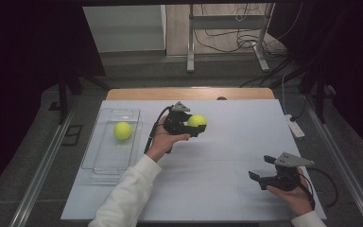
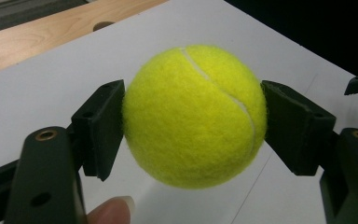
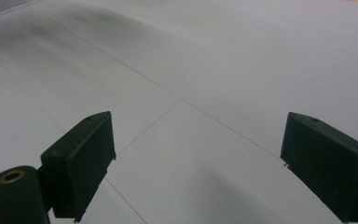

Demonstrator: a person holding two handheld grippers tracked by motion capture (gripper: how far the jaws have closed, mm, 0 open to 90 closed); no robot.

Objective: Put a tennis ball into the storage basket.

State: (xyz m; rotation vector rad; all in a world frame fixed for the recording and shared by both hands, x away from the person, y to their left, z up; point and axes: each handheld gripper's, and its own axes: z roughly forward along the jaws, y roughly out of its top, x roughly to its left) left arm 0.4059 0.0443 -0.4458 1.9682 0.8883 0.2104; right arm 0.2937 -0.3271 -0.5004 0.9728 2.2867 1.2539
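My left gripper holds a yellow tennis ball above the middle of the white table sheet. In the left gripper view both black pads press the sides of that ball, and the left gripper is shut on it. A second yellow tennis ball lies inside a clear plastic tray at the left of the sheet. My right gripper rests low at the front right, held in a hand, its jaws wide apart. In the right gripper view the right gripper has bare sheet between its pads.
A wooden table edge runs along the far side of the sheet. Beyond it stands a metal frame with cables on the floor. A small white device lies at the sheet's right edge.
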